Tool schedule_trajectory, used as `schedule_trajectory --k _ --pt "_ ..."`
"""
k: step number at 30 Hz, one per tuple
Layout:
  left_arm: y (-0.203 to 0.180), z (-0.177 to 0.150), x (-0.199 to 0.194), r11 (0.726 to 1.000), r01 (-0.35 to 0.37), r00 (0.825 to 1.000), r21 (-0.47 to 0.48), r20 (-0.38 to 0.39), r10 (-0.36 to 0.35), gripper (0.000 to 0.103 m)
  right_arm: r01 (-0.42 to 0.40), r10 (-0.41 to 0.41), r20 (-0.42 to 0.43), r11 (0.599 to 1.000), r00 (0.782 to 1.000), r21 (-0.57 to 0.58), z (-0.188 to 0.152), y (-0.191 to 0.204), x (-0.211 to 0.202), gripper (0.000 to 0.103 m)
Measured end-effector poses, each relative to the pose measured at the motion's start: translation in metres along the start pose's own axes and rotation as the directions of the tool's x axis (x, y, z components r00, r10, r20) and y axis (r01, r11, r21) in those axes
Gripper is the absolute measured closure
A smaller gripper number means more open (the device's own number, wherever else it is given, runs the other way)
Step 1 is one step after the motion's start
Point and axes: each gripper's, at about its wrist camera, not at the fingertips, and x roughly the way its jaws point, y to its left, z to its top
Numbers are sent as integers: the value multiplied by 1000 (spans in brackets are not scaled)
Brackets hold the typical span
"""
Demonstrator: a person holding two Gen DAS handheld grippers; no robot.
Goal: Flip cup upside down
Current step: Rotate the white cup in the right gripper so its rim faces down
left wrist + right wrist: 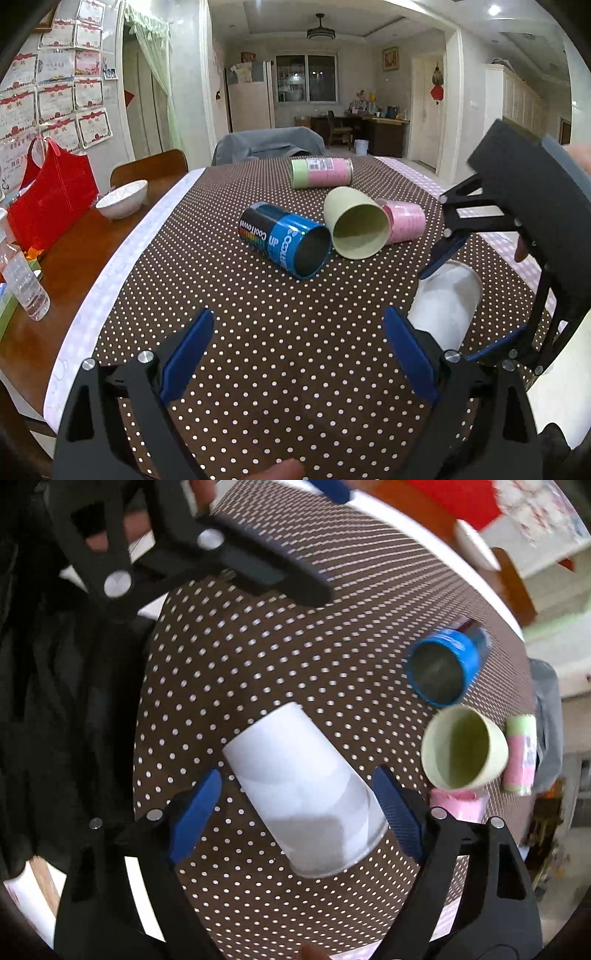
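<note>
A white cup lies on its side on the brown polka-dot tablecloth. My right gripper is open and straddles it from above, one blue finger on each side, apart from it. In the left wrist view the white cup lies at the right, with the right gripper over it. My left gripper is open and empty above the near part of the cloth.
A blue cup, a green cup, a pink cup and a pink-green cup lie on their sides mid-table. A white bowl, a red bag and a clear bottle stand at the left.
</note>
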Motion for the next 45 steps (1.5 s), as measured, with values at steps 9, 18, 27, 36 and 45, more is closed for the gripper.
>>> schedule_trajectory --k 9,18,27,36,45 --pt "1 -5 4 1000 11 1000 -1 -22 -11 12 -65 64 -85 998 994 -3 13 -15 22 33" --pt "-6 -5 4 1000 23 999 5 -23 -23 12 -70 67 -127 997 990 -17 22 -18 29 33" --pt "-2 -7 5 1000 16 999 -7 -33 -16 12 -50 55 -79 997 995 66 19 -33 24 38" --pt "-9 2 -1 999 33 999 4 -5 -33 12 -127 -52 320 848 946 514 -48 -78 -27 42" --pt "-23 15 -7 999 39 999 33 18 -40 12 -218 -262 484 649 835 729 -90 -67 -53 43"
